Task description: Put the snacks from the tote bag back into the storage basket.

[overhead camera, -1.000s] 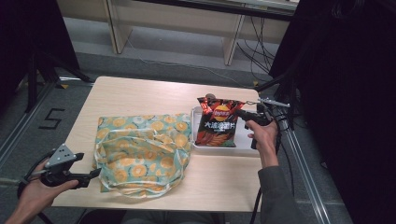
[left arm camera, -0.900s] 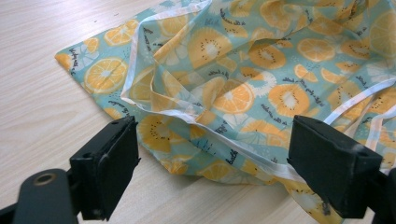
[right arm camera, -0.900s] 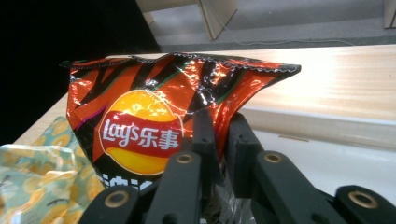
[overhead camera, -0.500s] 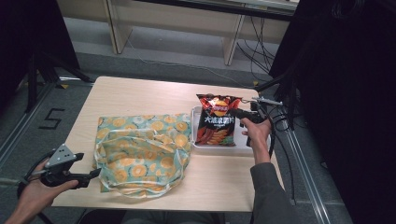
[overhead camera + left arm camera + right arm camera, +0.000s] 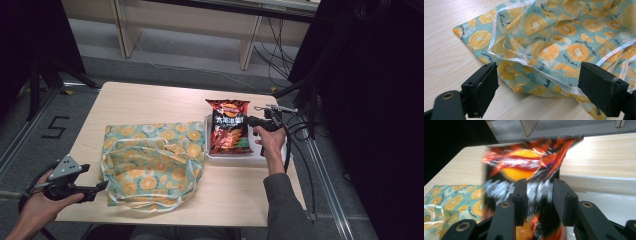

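The work in hand looks like packing a snack into a cloth bag, and the step under way is the lifting of the snack. The right gripper (image 5: 248, 119) has its jaws pinched on the right edge of the red chip bag (image 5: 229, 126), which stands upright over the white tray (image 5: 260, 156); whether its bottom edge rests in the tray or hangs just above it I cannot tell. In the right gripper view the chip bag (image 5: 526, 170) is blurred, and the jaws are closed most of the way with foil caught between them.

The fruit-print bag (image 5: 150, 162) lies flat and rumpled on the table (image 5: 150, 102), just beside the tray on its left. Its white-trimmed mouth seems to sag partly open towards the person, though how wide is hard to judge. The left gripper (image 5: 97, 187) sits at the near left corner of the fruit-print bag with its jaws spread wide and nothing between them; in the left gripper view the cloth and its white hem (image 5: 534, 65) lie just ahead of the jaws.

The next move, as I judge it, calls for the left jaws to close on the hem and lift it so the mouth gapes, while the right gripper carries the chip bag leftward from the tray and lowers it in. A loose pinch on slippery foil could let it slide.
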`<state>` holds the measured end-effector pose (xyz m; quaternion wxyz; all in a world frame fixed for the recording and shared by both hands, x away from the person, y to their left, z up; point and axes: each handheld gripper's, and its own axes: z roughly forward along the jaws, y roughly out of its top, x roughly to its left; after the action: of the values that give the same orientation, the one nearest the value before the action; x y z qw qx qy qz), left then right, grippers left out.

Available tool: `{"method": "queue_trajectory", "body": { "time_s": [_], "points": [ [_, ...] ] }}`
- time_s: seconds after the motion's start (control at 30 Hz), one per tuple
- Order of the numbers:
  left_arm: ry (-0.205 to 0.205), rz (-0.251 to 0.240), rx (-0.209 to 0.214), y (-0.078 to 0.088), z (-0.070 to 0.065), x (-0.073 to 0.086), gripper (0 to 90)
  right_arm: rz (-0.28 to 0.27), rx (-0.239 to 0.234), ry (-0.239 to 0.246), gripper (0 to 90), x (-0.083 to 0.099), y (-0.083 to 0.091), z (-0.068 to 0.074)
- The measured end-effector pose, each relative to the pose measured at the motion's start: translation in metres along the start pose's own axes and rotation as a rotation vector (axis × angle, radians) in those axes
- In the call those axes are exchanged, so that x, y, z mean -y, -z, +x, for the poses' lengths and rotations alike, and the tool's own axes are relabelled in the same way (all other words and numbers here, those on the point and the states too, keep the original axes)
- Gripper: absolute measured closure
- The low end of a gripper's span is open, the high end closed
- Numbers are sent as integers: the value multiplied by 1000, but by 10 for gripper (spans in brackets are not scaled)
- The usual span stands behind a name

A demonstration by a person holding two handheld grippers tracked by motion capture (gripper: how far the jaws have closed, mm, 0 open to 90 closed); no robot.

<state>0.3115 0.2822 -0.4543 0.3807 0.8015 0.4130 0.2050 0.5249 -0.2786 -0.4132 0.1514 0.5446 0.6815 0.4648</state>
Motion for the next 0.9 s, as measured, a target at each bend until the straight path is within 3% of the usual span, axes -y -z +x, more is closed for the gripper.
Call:
{"method": "queue_trajectory", "body": {
  "time_s": [0.1, 0.17, 0.2, 0.23, 0.27, 0.33, 0.37, 0.43, 0.47, 0.5, 0.53, 0.67, 0.8, 0.87, 0.9],
  "points": [
    [3, -1, 0, 0, 0, 0, 156, 7, 6, -38, 605, 0, 2, 7],
    [-3, 1, 5, 0, 0, 0, 156, 2, 11, 24, 588, 0, 1, 5],
    [1, -1, 4, 0, 0, 0, 156, 9, 2, 18, 578, 0, 2, 7],
    [7, -6, 2, 0, 0, 0, 156, 32, 3, -42, 567, 1, 4, 13],
    [9, -8, 3, 0, 0, 0, 156, 10, -4, 27, 563, 0, 3, 10],
    [12, -4, -7, 1, 1, 0, 156, 17, 3, 14, 552, 1, 5, 16],
    [46, -37, -6, -1, -2, 0, 156, 11, -6, 48, 545, 0, 5, 16],
    [47, -33, -8, -1, -1, 0, 155, 3, -11, 74, 534, 0, 8, 21],
    [48, -33, -8, -1, -1, 0, 155, 3, -6, 37, 528, 1, 9, 27],
    [48, -34, -8, -1, -2, 0, 155, 7, -16, 54, 516, 1, 11, 29],
    [49, -35, -9, -1, -2, 0, 155, -8, -23, 105, 506, 0, 11, 27],
    [53, -38, -12, 0, -2, 0, 155, -16, -12, 121, 476, 1, 19, 35],
    [50, -39, -10, 0, -1, 0, 154, -6, 14, 168, 457, 3, 28, 42],
    [53, -43, -13, 0, -1, 0, 154, -30, 22, 193, 462, 5, 32, 46],
    [54, -45, -16, 0, -2, 0, 154, -53, -4, 185, 460, 8, 33, 47]
  ]
}}
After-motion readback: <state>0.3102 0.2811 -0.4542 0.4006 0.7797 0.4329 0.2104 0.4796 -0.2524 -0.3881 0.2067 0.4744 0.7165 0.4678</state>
